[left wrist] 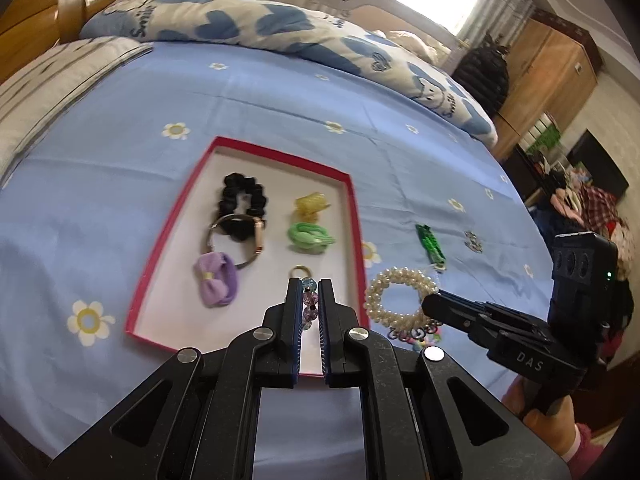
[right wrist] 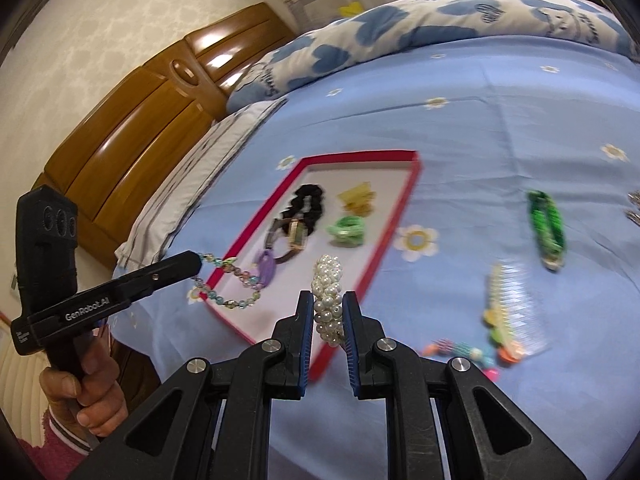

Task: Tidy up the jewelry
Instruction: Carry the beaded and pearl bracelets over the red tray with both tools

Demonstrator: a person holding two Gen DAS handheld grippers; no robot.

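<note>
Left hand-held gripper (left wrist: 310, 286) clamps a glass bead bracelet (right wrist: 230, 284) over the near end of the red-rimmed tray (left wrist: 280, 156); right hand-held gripper (right wrist: 328, 300) grips a pearl scrunchie (right wrist: 328, 292) just off tray's right edge. Tray holds black scrunchie (left wrist: 240, 200), watch (left wrist: 236, 236), purple bow (left wrist: 218, 280), green tie (left wrist: 310, 236), yellow clip (left wrist: 310, 204). Green clip (right wrist: 546, 228) & comb (right wrist: 508, 312) lie on the bed (left wrist: 120, 140)

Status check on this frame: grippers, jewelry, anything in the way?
Left gripper shut on glass bead bracelet, over red-rimmed tray. Right gripper shut on pearl bracelet. No obstruction seen.
</note>
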